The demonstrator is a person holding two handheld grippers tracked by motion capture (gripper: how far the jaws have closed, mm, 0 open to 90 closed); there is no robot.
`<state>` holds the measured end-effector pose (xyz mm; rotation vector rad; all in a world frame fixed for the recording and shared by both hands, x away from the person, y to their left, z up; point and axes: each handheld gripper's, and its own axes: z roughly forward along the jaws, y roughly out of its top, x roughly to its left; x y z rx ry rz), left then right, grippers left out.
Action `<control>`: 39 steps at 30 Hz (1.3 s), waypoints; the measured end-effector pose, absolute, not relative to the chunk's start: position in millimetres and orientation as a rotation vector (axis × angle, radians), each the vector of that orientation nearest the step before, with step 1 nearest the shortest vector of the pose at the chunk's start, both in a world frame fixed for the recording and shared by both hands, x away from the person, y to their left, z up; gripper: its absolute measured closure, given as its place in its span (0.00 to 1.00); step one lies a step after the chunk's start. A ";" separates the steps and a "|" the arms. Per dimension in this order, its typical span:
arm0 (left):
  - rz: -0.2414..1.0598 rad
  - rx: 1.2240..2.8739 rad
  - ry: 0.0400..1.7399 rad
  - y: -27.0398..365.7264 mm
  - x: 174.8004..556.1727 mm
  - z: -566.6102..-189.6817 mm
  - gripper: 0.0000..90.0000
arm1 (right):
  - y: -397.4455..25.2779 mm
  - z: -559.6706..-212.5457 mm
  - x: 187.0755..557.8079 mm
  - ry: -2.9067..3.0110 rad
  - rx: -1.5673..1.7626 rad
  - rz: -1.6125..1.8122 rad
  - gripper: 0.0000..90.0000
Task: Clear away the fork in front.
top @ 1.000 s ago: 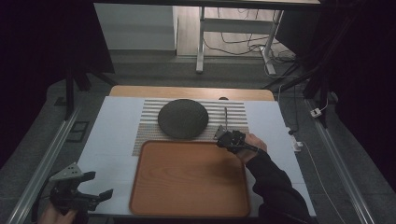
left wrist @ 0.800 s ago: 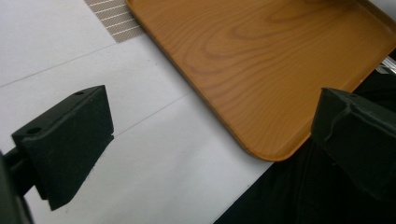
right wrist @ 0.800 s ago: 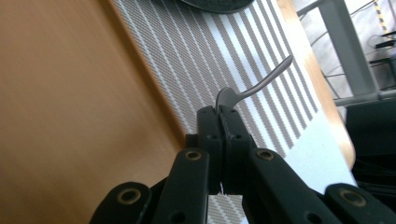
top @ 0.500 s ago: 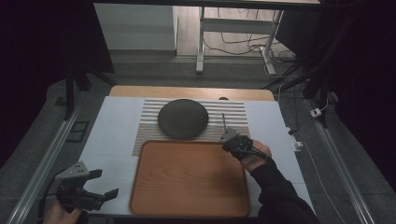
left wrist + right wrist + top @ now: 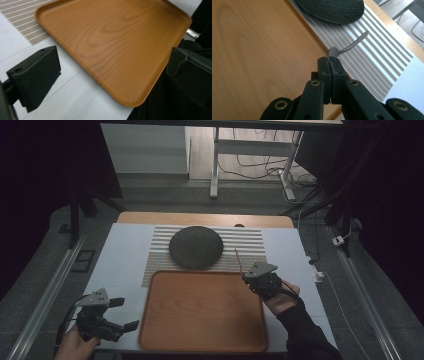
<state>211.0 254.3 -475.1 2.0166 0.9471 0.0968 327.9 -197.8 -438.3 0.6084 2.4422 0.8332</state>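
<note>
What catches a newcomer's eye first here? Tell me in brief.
The big wooden tray at the near edge of the table, with the dark round plate on the striped mat behind it. At the tray's right edge, the right gripper is shut on a metal spoon; the left gripper is open at its left.

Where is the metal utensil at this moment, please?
The metal utensil is clamped in the right tongs, held over the far right corner of the wooden tray, its handle pointing toward the striped mat.
</note>
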 end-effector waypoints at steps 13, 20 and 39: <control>0.078 2.071 0.869 225.7 239.1 -468.5 0.00 | -213.9 -433.1 304.5 2.519 0.650 1.061 0.99; 0.063 2.097 0.838 211.0 254.8 -464.5 0.00 | -215.6 -432.2 294.0 2.569 0.619 1.165 0.99; 0.072 2.223 0.681 163.1 293.4 -449.4 0.00 | -206.3 -433.8 274.5 2.703 0.530 1.404 0.99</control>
